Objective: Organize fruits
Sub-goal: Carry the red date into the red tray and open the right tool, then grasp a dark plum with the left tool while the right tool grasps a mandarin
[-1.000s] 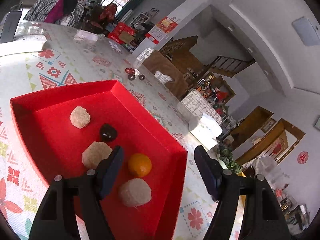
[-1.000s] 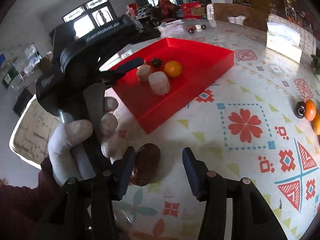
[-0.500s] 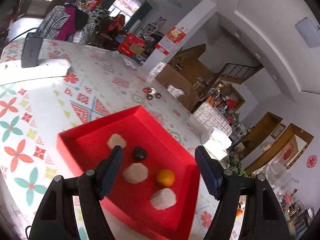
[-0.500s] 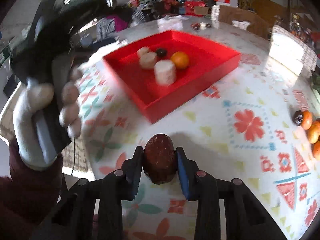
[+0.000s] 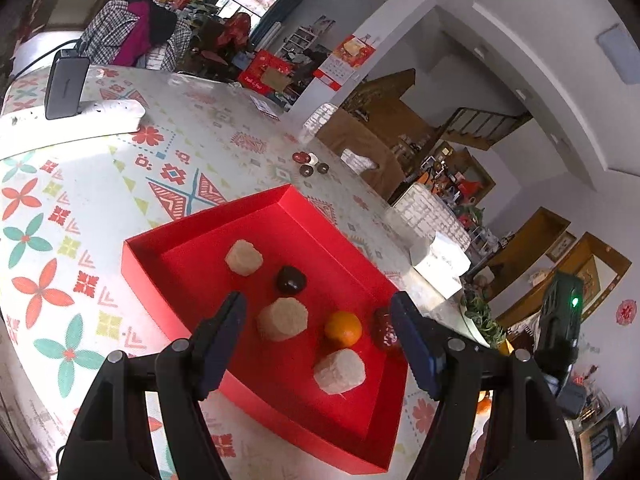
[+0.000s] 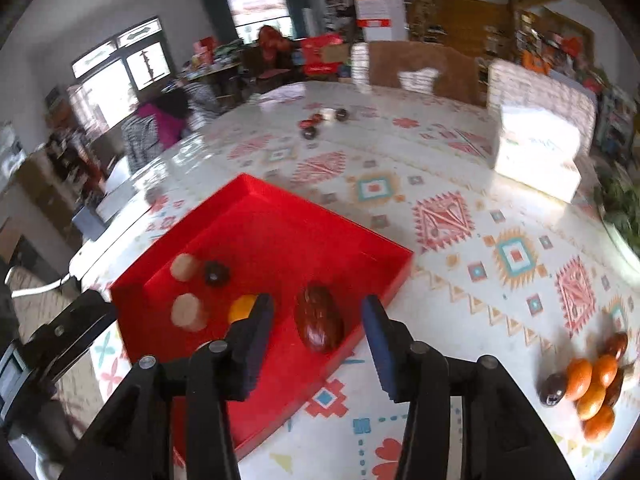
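Fruits are gathering in the shallow red cardboard tray (image 6: 256,236) on the patterned table (image 6: 460,216): from left to right in the right wrist view, two pale beige peeled pieces (image 6: 185,267), a small dark round fruit (image 6: 216,273), a small orange (image 6: 241,309) and a glossy oval dark-red date (image 6: 319,318) near the tray's right wall. The left hand-held gripper (image 5: 318,338) hovers over the tray with jaws apart and empty, probably waiting its turn. The right hand-held gripper (image 6: 316,334) is spread wide around the date without touching it, which suggests a release, while a cluster of oranges and dark fruits (image 6: 592,388) waits at the far right.
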